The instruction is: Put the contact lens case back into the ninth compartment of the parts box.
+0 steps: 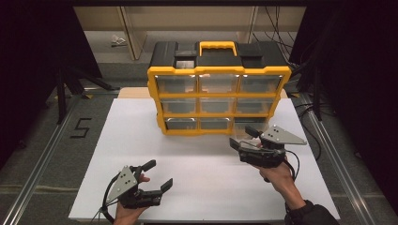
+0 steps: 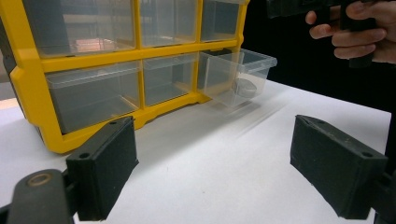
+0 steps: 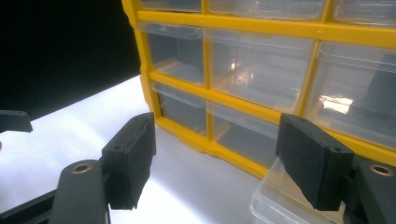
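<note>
Black "5" marked on grey floor (image 1: 47,140) left of white table (image 1: 141,140), beside metal rail (image 1: 44,159). No other text legible, none on organizer (image 1: 218,96).

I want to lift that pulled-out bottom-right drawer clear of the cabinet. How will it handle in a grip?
The clear drawer looks like thin glossy plastic, so probably light and somewhat slippery against the pads. Its walls may flex if squeezed hard. A small dark round part lies loose inside, so tilting would likely send it sliding or rolling.

Pulled-out drawer (image 3: 280,205) cut off below
</note>
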`<action>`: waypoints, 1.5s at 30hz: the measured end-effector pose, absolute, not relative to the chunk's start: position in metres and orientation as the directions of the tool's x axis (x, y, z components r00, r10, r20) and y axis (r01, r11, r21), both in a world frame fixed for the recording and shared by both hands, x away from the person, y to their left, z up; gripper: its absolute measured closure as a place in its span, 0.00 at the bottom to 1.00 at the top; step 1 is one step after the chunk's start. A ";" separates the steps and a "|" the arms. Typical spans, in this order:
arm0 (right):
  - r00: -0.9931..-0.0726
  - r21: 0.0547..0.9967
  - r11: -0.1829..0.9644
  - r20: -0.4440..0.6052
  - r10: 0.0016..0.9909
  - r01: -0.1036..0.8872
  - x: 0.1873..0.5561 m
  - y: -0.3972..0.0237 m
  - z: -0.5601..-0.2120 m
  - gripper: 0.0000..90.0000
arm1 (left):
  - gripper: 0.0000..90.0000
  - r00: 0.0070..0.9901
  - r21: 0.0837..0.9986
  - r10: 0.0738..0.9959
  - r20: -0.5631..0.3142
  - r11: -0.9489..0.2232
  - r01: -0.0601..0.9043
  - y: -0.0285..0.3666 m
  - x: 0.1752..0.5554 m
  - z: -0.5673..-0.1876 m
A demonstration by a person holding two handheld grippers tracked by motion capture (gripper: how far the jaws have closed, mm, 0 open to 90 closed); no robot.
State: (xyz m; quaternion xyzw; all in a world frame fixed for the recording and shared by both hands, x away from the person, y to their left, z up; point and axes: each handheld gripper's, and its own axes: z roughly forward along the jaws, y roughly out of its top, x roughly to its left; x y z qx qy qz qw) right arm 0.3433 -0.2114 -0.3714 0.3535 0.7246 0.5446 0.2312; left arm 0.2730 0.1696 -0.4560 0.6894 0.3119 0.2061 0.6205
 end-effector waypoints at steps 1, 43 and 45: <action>-0.645 0.953 0.158 0.049 0.762 0.258 0.343 -0.211 -0.372 0.33 | 0.16 0.721 0.984 0.686 -0.102 -0.036 0.174 0.170 0.273 -0.456; -0.679 0.976 0.107 0.051 0.732 0.189 0.300 -0.211 -0.404 0.26 | 0.16 0.724 0.984 0.682 -0.101 -0.036 0.172 0.170 0.272 -0.456; -0.681 0.975 0.109 0.052 0.731 0.192 0.299 -0.210 -0.406 0.25 | 0.16 0.724 0.985 0.682 -0.101 -0.035 0.171 0.170 0.272 -0.456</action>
